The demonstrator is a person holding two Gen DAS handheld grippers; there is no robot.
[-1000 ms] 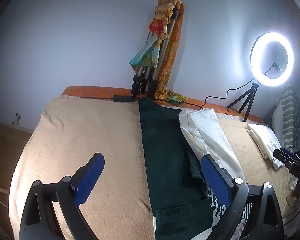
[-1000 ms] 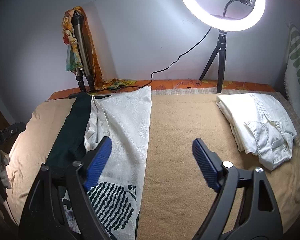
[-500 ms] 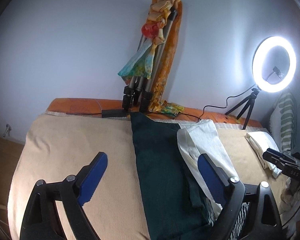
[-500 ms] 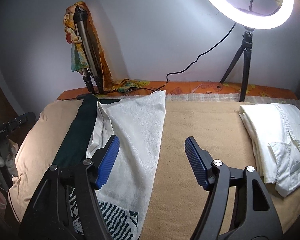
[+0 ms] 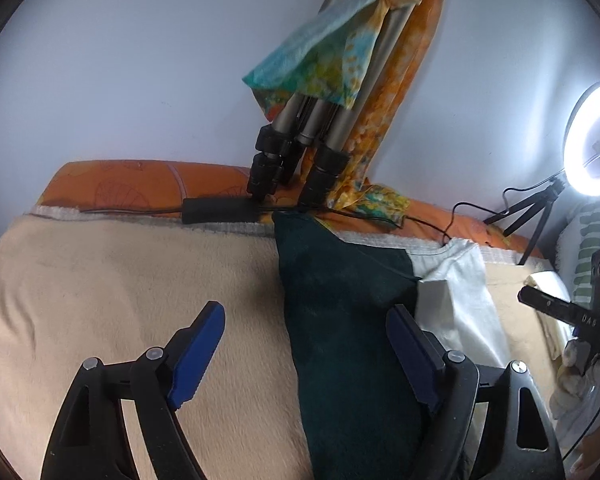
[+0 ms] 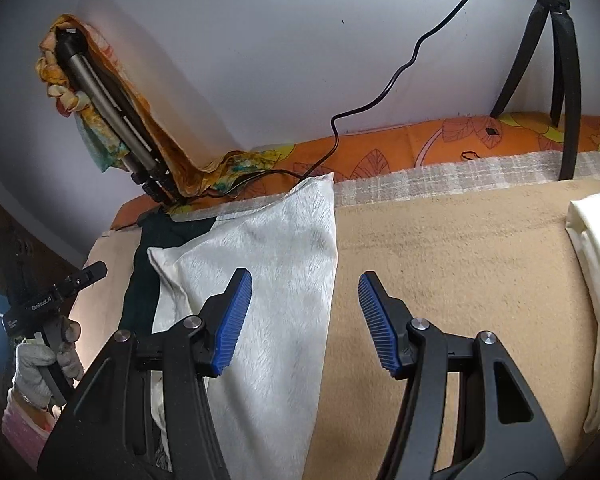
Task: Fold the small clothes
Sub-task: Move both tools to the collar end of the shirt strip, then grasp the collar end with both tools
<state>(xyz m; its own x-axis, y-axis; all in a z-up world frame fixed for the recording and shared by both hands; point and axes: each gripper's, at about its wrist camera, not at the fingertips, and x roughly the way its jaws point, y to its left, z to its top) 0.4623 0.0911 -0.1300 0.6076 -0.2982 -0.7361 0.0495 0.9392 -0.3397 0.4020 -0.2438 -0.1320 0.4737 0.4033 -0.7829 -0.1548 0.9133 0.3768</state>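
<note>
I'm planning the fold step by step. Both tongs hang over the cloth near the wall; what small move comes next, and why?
Probably lower both to the far edge. The left tongs straddle the dark green cloth's left edge, the right tongs the white cloth's right edge. Both are closing, with nothing pinched yet.

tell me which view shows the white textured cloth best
The right wrist view. There the white textured cloth lies broad and well lit on the beige blanket, from its far corner down to the frame's bottom. The left wrist view catches only a narrow strip of it, beyond the dark green cloth and partly behind a gripper finger.
</note>
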